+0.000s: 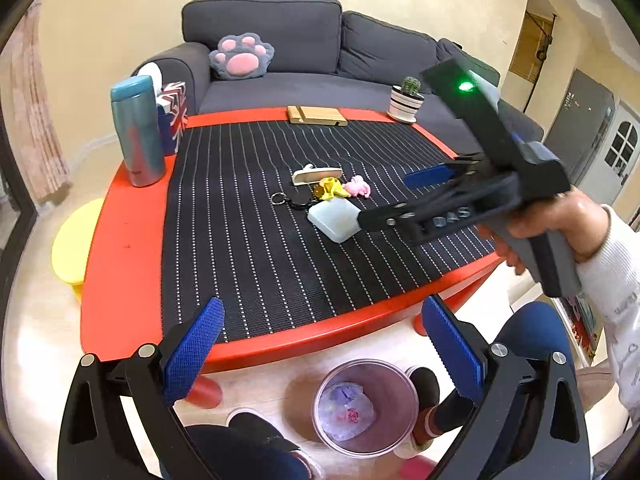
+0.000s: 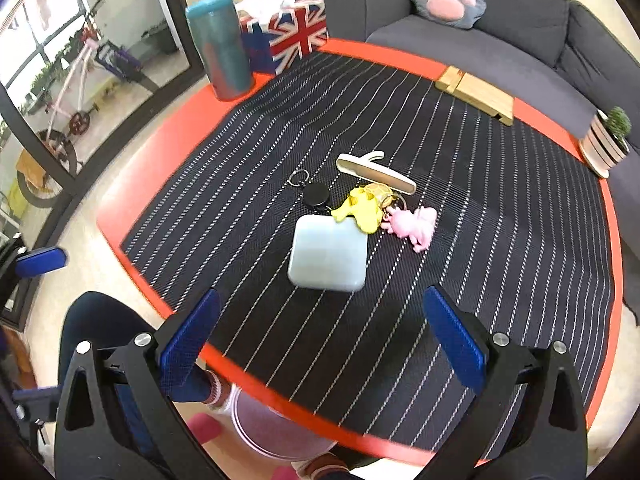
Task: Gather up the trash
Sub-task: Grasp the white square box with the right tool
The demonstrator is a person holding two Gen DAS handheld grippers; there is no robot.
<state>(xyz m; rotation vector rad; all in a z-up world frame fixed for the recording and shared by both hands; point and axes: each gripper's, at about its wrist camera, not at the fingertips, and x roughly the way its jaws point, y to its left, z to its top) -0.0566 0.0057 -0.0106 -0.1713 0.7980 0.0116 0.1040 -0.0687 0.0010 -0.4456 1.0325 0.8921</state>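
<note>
Both your grippers are spread wide and carry nothing. The right gripper (image 2: 320, 344) hangs over the near edge of the mat (image 2: 500, 264), aimed at the pale case (image 2: 328, 256) near the middle, with the keyring (image 2: 314, 192), yellow toy (image 2: 360, 210) and pink toy (image 2: 412, 224) packed just behind it. Nothing there looks plainly like trash, so you risk binning a keeper. Closing on the case could also nudge the toys. The left gripper (image 1: 320, 352) hovers above the bin (image 1: 366, 408) on the floor, below the table's near edge; wrappers already lie inside.
</note>
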